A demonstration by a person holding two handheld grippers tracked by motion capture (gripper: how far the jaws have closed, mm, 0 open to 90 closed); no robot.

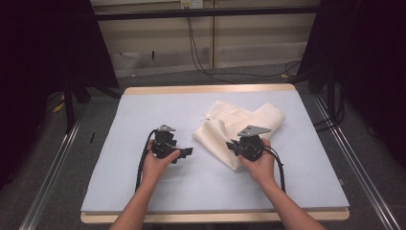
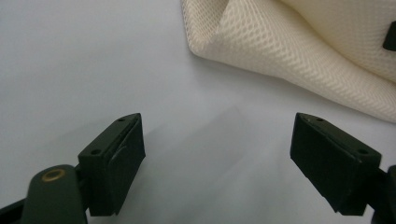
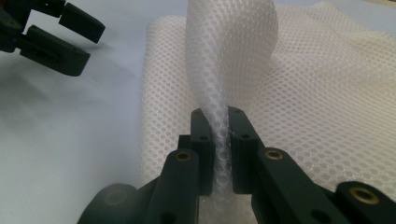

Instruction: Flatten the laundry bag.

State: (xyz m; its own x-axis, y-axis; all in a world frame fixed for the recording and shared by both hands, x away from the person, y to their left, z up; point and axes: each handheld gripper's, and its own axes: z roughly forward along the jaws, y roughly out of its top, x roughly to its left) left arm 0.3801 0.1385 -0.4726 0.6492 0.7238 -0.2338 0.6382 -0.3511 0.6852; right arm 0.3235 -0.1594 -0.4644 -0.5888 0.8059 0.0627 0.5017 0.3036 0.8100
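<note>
- The cream mesh cloth (image 1: 239,127) lies folded on the right half of the table (image 1: 143,110), on its pale blue cover, and one fold stands up from it.
- The weave is open, like a net, so I judge it light, soft and not fragile; it probably sags and drapes when it is lifted.
- A thin mesh may slip out of a weak grip, so a gathered fold or a hemmed edge seems the best place to take hold.
- The right tongs (image 3: 219,140) are clamped on such a raised fold, and the cloth is squeezed flat between the two jaws.
- The left tongs (image 2: 217,140) stand wide apart above the bare table, just beside the near edge of the cloth, and they hold nothing.
- Whether this near edge is a hem or a fold I cannot tell for sure.
</note>
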